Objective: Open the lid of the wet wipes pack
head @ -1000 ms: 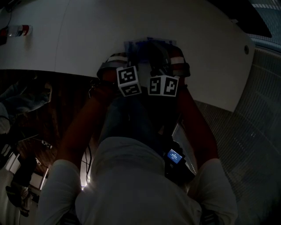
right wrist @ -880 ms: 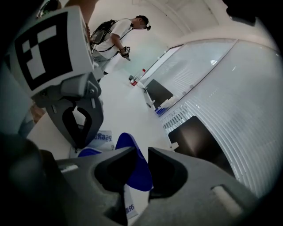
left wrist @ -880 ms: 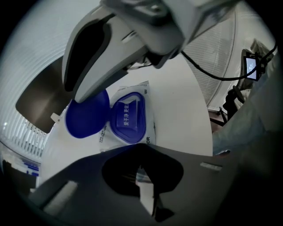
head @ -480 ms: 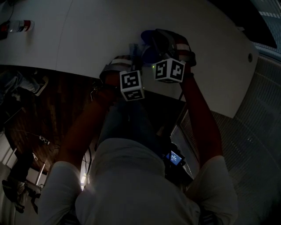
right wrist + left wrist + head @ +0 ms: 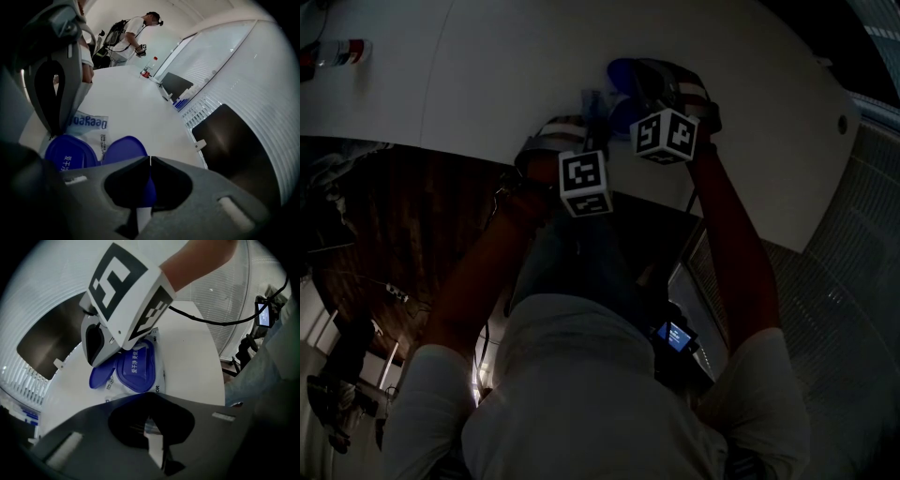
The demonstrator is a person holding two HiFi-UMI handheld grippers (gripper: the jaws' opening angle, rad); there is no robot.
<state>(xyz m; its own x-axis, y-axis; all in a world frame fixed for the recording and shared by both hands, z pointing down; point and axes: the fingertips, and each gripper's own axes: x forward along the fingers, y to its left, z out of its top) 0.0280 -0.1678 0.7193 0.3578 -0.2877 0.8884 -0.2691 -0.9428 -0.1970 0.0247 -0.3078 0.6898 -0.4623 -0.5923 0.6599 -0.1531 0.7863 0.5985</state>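
Observation:
The wet wipes pack [image 5: 157, 376] lies on the white table [image 5: 487, 75], white with a blue lid frame [image 5: 136, 365]. Its blue flap [image 5: 124, 149] is swung open and lies beside the frame. My right gripper [image 5: 150, 161] is closing its jaws, and the flap's edge sits pinched between the tips. In the left gripper view the right gripper [image 5: 101, 345] hangs over the pack's far end. My left gripper [image 5: 149, 422] is shut on the pack's near foil edge. In the dark head view only the blue flap [image 5: 621, 73] shows, past the marker cubes.
A bottle [image 5: 147, 69] stands far down the table, and a person [image 5: 131, 35] with a backpack stands behind it. A dark panel [image 5: 225, 136] lies along the wall side. The table's near edge [image 5: 422, 145] runs just under my hands.
My right gripper has moved farther across the table, past the left one. The blue flap now shows open beside it. The left gripper has stayed where it was.

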